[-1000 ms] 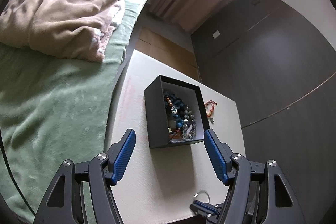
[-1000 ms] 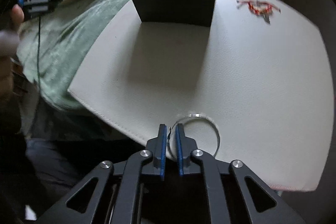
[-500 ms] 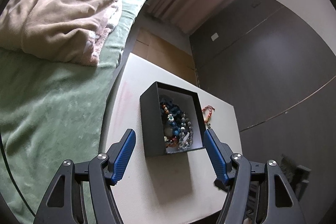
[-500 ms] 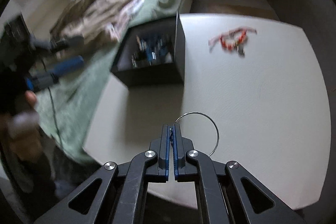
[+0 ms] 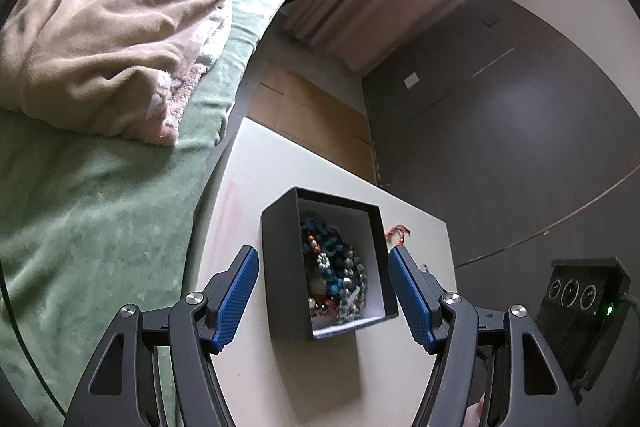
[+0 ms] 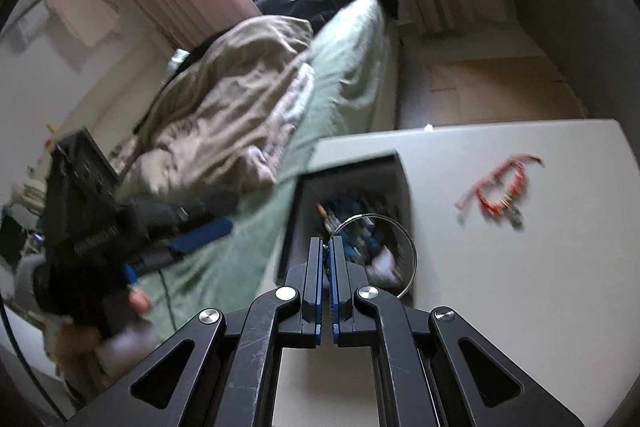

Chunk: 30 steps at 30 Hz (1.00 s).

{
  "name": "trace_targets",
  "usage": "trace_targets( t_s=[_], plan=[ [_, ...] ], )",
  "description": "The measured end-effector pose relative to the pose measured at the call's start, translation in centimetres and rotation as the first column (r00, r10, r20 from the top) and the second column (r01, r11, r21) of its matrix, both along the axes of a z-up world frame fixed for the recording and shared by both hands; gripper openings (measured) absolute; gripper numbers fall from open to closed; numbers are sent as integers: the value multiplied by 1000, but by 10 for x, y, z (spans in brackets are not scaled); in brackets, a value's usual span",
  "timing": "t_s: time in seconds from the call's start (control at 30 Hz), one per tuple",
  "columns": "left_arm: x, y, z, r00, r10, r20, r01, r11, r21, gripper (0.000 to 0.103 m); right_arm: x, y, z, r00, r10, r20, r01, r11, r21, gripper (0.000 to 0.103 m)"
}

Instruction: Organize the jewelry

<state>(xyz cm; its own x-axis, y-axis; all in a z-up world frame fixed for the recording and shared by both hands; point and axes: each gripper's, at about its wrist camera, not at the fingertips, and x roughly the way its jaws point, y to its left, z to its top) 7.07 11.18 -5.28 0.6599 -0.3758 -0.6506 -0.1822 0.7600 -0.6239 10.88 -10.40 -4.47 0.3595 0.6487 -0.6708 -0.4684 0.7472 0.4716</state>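
A black open box (image 5: 284, 267) with several beaded bracelets (image 5: 336, 279) inside stands on a white table (image 5: 256, 359). My left gripper (image 5: 322, 291) is open and empty, held above the table with the box between its fingers in view. My right gripper (image 6: 328, 247) is shut on a thin silver bangle (image 6: 410, 249) and holds it in the air over the near side of the box (image 6: 394, 171). A red cord bracelet (image 6: 500, 193) lies on the table right of the box; it also shows in the left wrist view (image 5: 396, 231).
A bed with a green sheet (image 5: 88, 211) and a beige blanket (image 5: 116, 27) borders the table on the left. A dark wall (image 5: 500, 147) stands to the right. A black power strip (image 5: 580, 307) sits at the far right.
My right gripper lifted the silver bangle off the table's near edge and carried it up and forward over the box. My left gripper rose and drew back; it stays open.
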Motion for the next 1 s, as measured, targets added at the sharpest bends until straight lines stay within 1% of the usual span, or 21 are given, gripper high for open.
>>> trace_targets(
  t_s=[0.07,0.13,0.17,0.2,0.37,0.43,0.57,0.7,0.87,0.93,1.0],
  plan=[
    [4,0,-2,1000,3,-6,-3,1000,4,68,7,5,-2,1000,19,-16,-18,999,27,5],
    [9,0,-3,1000,3,-9,-3,1000,6,68,16,7,-10,998,2,-61,-1,1000,12,26],
    [10,-1,-3,1000,2,-10,-2,1000,8,68,22,6,-16,995,-13,-99,13,1000,1,51],
    [12,-3,-3,1000,0,-9,0,1000,10,68,25,1,-20,992,-42,-122,42,999,-4,60],
    [18,-17,-1,1000,-24,-4,24,999,24,68,33,-26,-19,987,-77,-142,83,996,35,60],
    [20,-26,0,999,-47,-3,47,998,38,68,35,-42,-17,984,-116,-136,122,992,34,60],
    [25,-48,4,996,-94,4,93,993,69,68,39,-75,-18,967,-199,-161,204,979,18,60],
    [34,-68,6,992,-126,-17,127,988,82,68,42,-100,-19,947,-274,-169,275,961,-16,60],
    [44,-92,14,984,-177,-23,179,977,118,68,45,-126,-18,928,-326,-182,328,945,-19,60],
    [51,-103,17,980,-195,-32,198,971,132,64,47,-135,-18,918,-348,-189,350,936,-19,60],
    [58,-115,22,975,-219,-37,222,963,152,64,50,-143,-19,909,-366,-199,370,929,-17,60]
  ],
)
